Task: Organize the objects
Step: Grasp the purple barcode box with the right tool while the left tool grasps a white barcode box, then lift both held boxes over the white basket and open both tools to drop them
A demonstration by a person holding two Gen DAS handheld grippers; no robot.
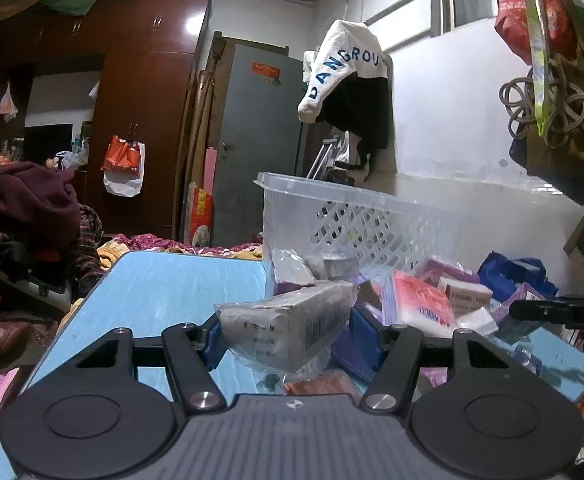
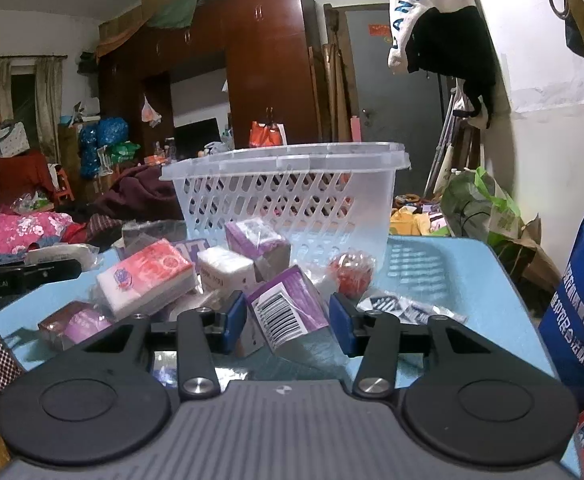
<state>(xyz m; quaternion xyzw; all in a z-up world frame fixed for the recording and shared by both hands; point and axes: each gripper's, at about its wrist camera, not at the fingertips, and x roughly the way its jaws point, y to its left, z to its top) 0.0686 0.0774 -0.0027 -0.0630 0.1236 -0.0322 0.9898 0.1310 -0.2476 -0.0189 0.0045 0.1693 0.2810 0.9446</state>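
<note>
The left tongs (image 1: 288, 336) grasp a grey box wrapped in plastic (image 1: 292, 326), lifted above the blue tabletop (image 1: 164, 288). The right tongs (image 2: 288, 326) stand spread around a purple box with a barcode (image 2: 288, 310), and I cannot tell if the pads touch it. The clear basket (image 2: 292, 196) stands at 12 o'clock behind a heap of small packages, among them a pink and white pack (image 2: 144, 278).

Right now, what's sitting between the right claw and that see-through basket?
In the right wrist view, a purple barcoded box stands between the right gripper fingers. Beyond it, before the clear plastic basket, lie a red mesh ball and another purple box.
</note>
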